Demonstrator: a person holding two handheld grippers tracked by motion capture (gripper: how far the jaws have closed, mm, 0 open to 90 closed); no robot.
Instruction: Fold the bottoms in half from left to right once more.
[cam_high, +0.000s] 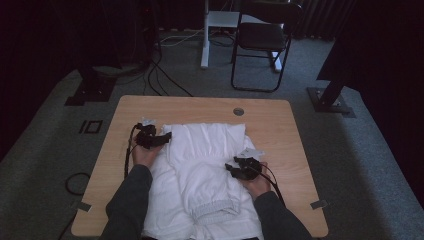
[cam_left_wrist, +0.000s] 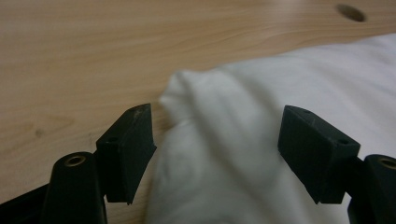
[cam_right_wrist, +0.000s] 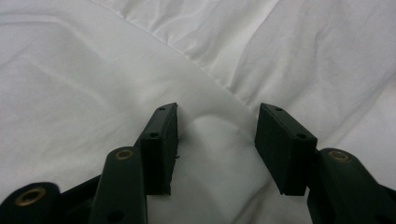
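Right gripper hovers over the near middle of the white garment, jaws apart around a small raised fold, while farther up the left gripper gapes wide over the garment's corner beside bare table.

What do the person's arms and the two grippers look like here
Both forearms wear dark grey long sleeves. The left gripper and right gripper are black, each topped by a pale grey plate and trailing a black cable. Up close, each has two blocky matte black fingers with small screw holes, on arms with brass-coloured inserts.
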